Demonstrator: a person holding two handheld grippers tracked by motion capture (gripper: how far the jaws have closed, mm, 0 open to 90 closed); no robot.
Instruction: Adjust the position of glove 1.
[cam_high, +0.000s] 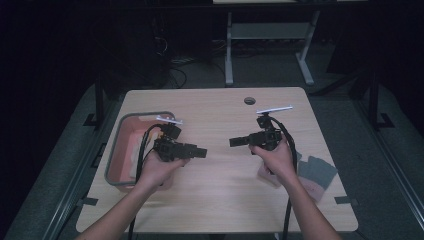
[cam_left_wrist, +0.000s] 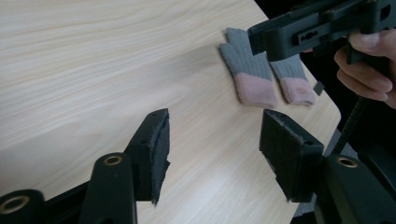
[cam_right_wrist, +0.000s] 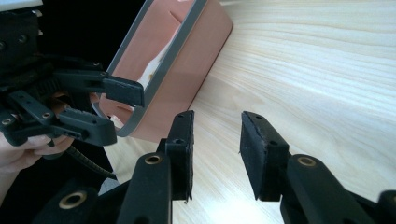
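1. One table (cam_high: 215, 200): pale wood grain, with a small round hole (cam_high: 249, 100) near its far edge.
2. One bin (cam_high: 116, 150): pink with a grey rim, at the table's left edge. Something pale lies inside; what it is cannot be told. In the right gripper view the bin (cam_right_wrist: 187, 70) shows its pink wall and grey rim.
3. Two grippers, both held above the table's middle, pointing at each other and well apart.
   - The left gripper (cam_high: 199, 151) is just beside the bin, in the person's left hand (cam_high: 159, 169). Its own view shows the left gripper (cam_left_wrist: 215, 140) with jaws wide apart and nothing between them.
   - The right gripper (cam_high: 235, 142) is in the right hand (cam_high: 276, 159). Its own view shows the right gripper (cam_right_wrist: 215, 144) with jaws parted by a moderate gap, holding nothing.
4. Two gloves (cam_left_wrist: 264, 70): knitted, grey with pink cuffs, lying flat and side by side at the table's right edge near its near-right corner, touching neither gripper. In the high view the gloves (cam_high: 312, 172) lie just right of the right hand.
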